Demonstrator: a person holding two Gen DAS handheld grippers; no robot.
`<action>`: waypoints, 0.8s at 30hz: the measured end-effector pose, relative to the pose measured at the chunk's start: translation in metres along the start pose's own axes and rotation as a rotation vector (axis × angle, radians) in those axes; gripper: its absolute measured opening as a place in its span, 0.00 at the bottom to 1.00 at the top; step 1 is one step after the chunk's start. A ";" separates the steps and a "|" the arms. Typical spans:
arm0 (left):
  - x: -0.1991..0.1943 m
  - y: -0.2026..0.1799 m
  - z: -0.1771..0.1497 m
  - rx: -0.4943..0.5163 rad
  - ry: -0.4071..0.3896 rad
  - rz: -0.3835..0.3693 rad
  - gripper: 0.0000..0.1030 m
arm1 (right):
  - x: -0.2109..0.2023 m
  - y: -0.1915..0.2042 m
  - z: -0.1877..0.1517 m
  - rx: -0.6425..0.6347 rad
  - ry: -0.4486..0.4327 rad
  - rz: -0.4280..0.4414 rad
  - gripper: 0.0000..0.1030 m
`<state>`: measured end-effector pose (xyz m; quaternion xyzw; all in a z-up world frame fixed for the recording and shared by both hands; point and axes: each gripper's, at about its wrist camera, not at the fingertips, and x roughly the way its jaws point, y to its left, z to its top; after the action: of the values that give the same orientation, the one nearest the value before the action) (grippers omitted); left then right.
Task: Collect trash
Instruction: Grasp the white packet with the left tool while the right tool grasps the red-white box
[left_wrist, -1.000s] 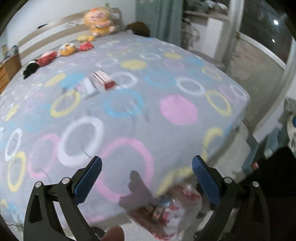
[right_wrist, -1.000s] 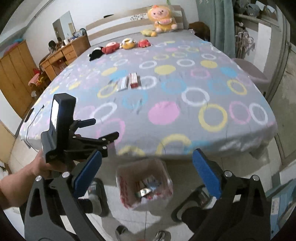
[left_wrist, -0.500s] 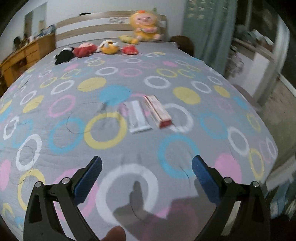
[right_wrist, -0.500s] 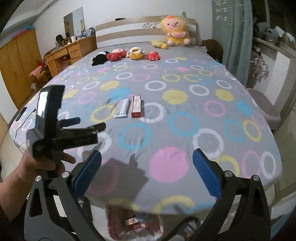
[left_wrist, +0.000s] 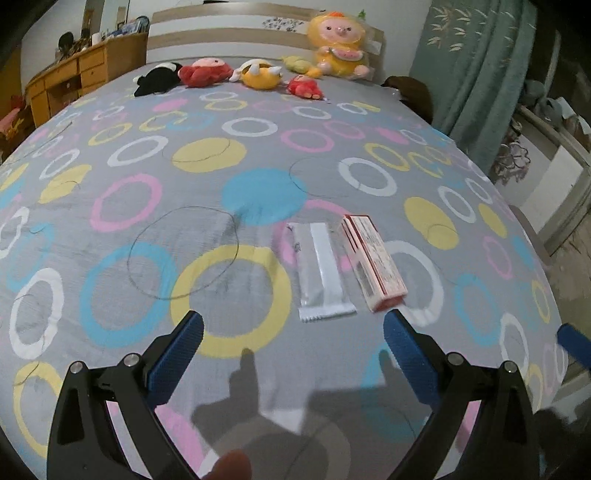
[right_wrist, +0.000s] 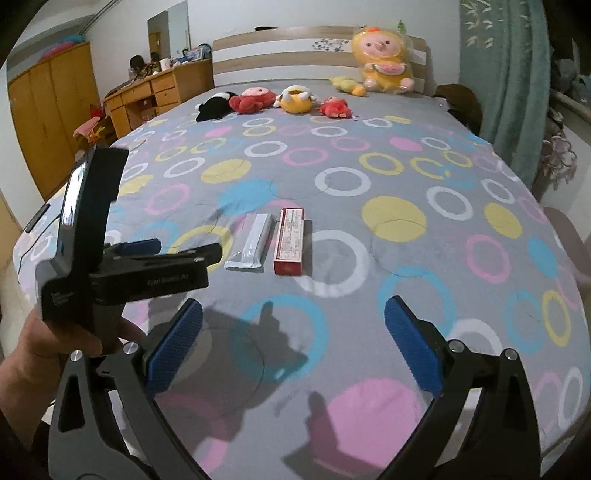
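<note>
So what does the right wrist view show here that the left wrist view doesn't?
Only the right wrist view shows the tall orange wooden wardrobe, the wall mirror and the left hand-held gripper from outside, held in the person's hand. Only the left wrist view shows a blue pad at its right edge. Both show the flat silver foil wrapper beside the long red and white carton on the grey circle-patterned bedspread, and both grippers open and empty.
</note>
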<state>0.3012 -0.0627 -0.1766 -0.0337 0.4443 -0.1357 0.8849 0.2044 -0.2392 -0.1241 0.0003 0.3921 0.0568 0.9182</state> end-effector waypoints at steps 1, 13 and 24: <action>0.004 0.000 0.003 0.002 -0.001 0.009 0.93 | 0.006 0.000 0.000 -0.002 0.006 0.003 0.93; 0.062 -0.002 0.030 0.037 0.056 0.074 0.93 | 0.083 -0.005 0.018 0.003 0.074 -0.026 0.93; 0.089 0.002 0.041 0.037 0.093 0.087 0.93 | 0.125 -0.015 0.017 0.060 0.138 -0.024 0.93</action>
<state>0.3852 -0.0876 -0.2212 0.0083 0.4833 -0.1067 0.8689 0.3038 -0.2408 -0.2031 0.0192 0.4561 0.0336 0.8891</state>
